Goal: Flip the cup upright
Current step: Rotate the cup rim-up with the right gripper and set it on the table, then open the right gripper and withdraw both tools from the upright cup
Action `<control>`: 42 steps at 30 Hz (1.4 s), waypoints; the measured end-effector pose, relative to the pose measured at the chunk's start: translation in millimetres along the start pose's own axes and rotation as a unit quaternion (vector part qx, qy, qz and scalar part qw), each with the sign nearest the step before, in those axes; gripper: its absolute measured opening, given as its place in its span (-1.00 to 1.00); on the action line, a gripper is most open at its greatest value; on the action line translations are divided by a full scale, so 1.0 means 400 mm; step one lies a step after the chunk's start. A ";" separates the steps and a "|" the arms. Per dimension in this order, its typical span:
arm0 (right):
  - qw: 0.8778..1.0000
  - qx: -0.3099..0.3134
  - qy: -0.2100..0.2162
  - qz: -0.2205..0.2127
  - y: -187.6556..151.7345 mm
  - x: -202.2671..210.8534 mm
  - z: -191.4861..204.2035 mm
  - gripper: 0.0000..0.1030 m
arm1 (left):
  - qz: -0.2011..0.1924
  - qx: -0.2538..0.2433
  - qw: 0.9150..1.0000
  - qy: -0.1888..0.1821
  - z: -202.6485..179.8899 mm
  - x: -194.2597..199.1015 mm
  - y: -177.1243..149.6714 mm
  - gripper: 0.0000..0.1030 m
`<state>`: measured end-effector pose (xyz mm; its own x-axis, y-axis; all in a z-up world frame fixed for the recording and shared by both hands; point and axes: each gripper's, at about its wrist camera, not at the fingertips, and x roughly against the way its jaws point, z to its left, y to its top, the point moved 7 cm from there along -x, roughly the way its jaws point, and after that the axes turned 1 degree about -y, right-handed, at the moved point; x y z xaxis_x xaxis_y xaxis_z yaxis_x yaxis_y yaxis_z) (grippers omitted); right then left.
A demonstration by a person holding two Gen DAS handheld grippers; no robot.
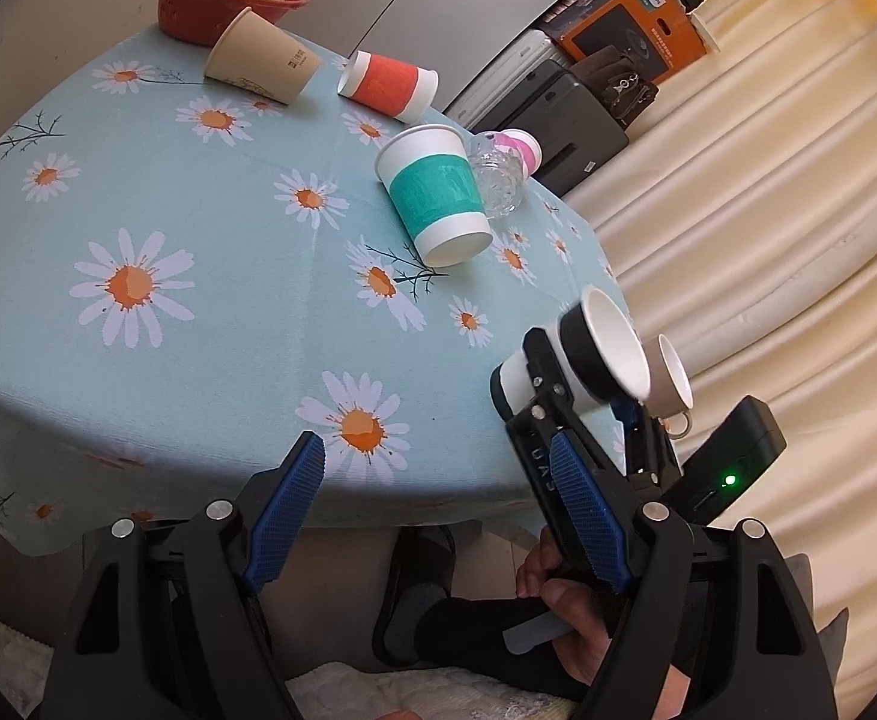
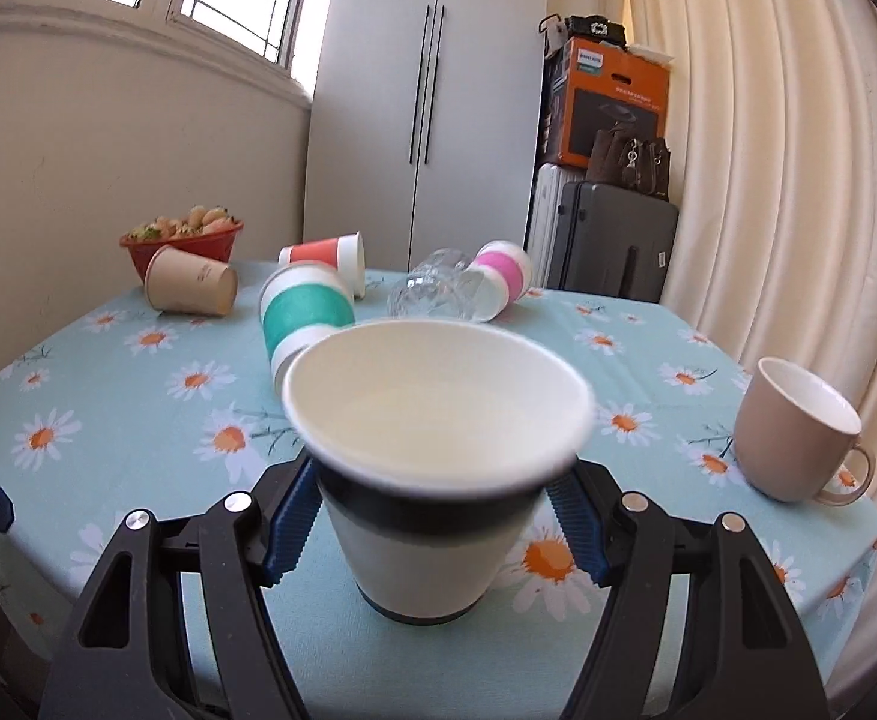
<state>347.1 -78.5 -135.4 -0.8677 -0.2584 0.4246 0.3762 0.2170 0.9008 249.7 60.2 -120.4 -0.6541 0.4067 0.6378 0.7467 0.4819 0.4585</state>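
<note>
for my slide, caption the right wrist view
Right gripper holds a black-banded paper cup upright above the daisy tablecloth.

A white paper cup with a black band (image 2: 432, 480) sits mouth-up, tilted slightly, between the fingers of the right hand-held gripper (image 2: 432, 516), its base just above the table (image 2: 138, 420)

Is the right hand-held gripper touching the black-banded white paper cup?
Touching. In the right wrist view, the right hand-held gripper has both blue fingers pressed against the black-banded white paper cup, mouth up, no gap visible.
</note>
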 end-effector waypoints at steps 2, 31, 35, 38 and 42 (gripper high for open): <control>1.000 -0.003 0.001 0.004 -0.005 -0.002 0.000 0.34 | 0.001 0.003 1.000 0.000 0.002 -0.001 0.000 0.47; 0.996 -0.058 0.067 -0.027 0.086 0.319 -0.131 0.81 | -0.099 -0.058 0.993 0.011 -0.049 0.139 -0.036 0.52; 0.995 -0.056 0.081 -0.035 0.092 0.393 -0.155 0.82 | -0.109 -0.084 0.990 0.013 -0.085 0.169 -0.077 0.52; 0.994 -0.044 0.094 -0.039 0.094 0.449 -0.172 0.82 | -0.119 -0.109 0.987 0.018 -0.115 0.202 -0.119 0.52; 0.993 -0.031 0.106 -0.046 0.091 0.529 -0.201 0.82 | -0.140 -0.145 0.979 0.041 -0.145 0.245 -0.170 0.52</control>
<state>203.2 -200.9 -5.6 -0.8143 -0.4677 0.3438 0.3228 0.1273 0.9379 141.8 22.0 -53.2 -0.8349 0.2211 0.5041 0.5504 0.3196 0.7713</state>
